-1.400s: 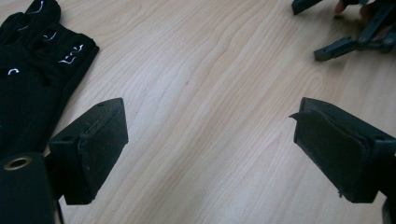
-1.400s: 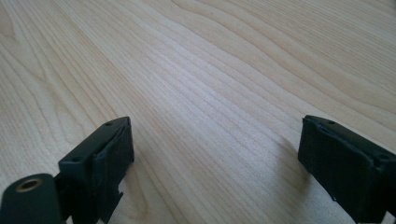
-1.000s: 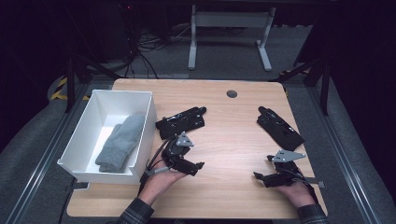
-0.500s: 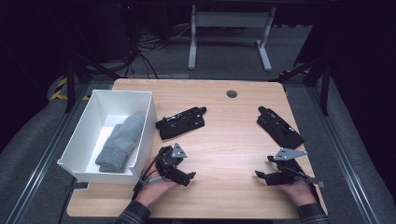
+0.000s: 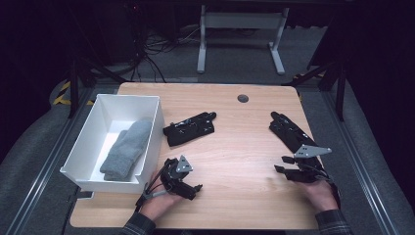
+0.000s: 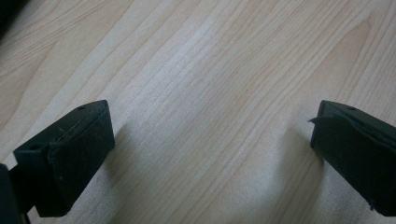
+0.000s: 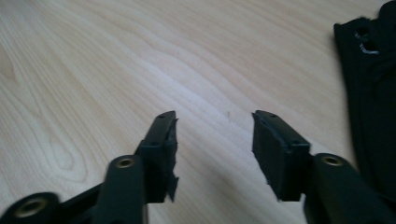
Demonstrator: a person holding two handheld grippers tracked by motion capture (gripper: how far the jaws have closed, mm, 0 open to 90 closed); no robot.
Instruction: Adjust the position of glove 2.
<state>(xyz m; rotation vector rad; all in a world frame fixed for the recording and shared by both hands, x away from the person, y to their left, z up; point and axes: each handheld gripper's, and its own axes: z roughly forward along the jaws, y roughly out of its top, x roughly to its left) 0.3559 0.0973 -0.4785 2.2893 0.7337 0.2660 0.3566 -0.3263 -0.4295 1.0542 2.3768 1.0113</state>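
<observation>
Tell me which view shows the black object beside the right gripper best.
The high view: the black object lies whole on the table, just beyond the right gripper. The right gripper view catches part of it at its right edge. The left gripper view looks at bare wood.

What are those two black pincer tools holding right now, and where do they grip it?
Nothing. The left gripper and the right gripper both stand open over the bare light wooden table, with only wood between their jaws.
</observation>
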